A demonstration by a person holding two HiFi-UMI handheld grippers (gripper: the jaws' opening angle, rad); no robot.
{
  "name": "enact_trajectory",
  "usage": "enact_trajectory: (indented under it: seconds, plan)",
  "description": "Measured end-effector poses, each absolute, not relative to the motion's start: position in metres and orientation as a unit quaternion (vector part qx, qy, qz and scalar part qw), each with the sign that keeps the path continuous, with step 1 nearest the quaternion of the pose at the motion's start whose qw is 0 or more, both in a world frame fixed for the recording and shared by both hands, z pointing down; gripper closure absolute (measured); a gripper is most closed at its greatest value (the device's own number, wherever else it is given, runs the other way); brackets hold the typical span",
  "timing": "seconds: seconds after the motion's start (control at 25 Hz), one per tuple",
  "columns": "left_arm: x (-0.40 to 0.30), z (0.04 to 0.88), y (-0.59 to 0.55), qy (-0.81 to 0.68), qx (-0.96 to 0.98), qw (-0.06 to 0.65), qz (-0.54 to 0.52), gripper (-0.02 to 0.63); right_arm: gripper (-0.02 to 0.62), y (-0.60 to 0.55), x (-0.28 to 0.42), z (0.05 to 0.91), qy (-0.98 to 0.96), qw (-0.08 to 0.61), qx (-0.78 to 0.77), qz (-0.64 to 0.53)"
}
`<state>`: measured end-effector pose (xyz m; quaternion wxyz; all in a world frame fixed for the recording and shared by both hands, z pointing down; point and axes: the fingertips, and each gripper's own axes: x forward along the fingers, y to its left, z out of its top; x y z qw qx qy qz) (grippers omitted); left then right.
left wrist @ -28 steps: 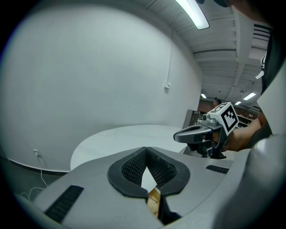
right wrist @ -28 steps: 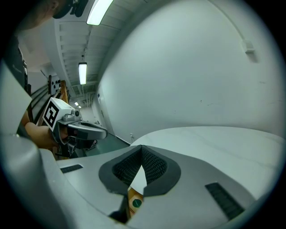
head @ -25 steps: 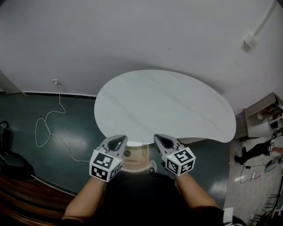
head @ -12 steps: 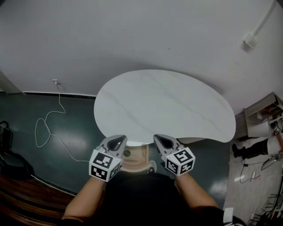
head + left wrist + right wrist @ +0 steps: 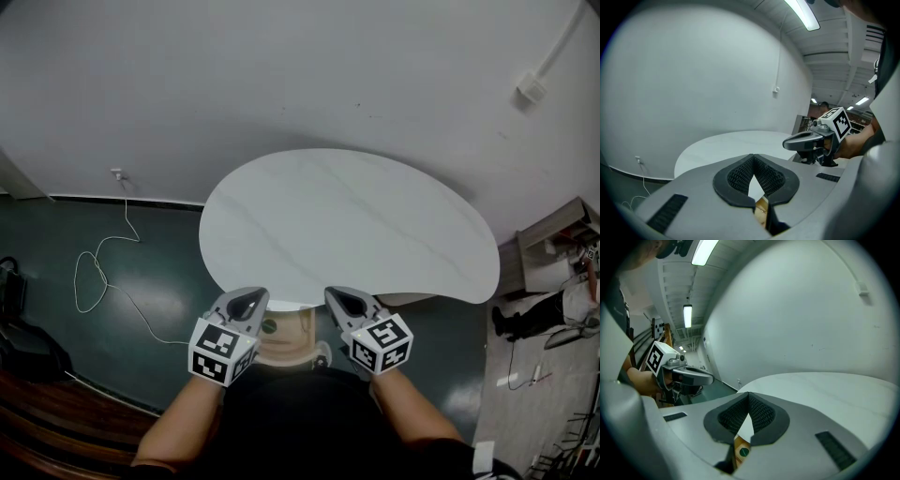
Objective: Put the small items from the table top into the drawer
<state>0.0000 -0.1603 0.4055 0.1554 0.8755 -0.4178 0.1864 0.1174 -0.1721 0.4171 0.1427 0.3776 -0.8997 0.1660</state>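
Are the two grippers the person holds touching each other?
Apart. The head view shows the left gripper and right gripper side by side with a clear gap, the drawer visible between them.

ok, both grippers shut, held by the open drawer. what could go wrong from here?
1. The drawer stands open under the table's near edge, with the left gripper and right gripper at its sides; a careless push shut could catch a jaw.
2. The grippers are close together; an inward turn could knock them.
3. The green round piece by the drawer's left wall could get bumped.
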Motion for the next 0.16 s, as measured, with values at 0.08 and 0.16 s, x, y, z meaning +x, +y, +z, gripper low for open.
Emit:
enact_trajectory:
  seconds: [0.08, 0.16]
  plan:
    - [-0.0008, 0.4042, -0.1620, -0.418, 0.875, 0.155, 0.186, 0.592, 0.588, -0.1736, 0.1165, 0.4164, -0.900, 0.143, 0.377, 0.166]
    - [-0.0014, 0.4031, -0.1635, -0.418, 0.875, 0.155, 0.186, 0.592, 0.588, -0.1745, 0.1159, 0.4162, -0.900, 0.144, 0.377, 0.167]
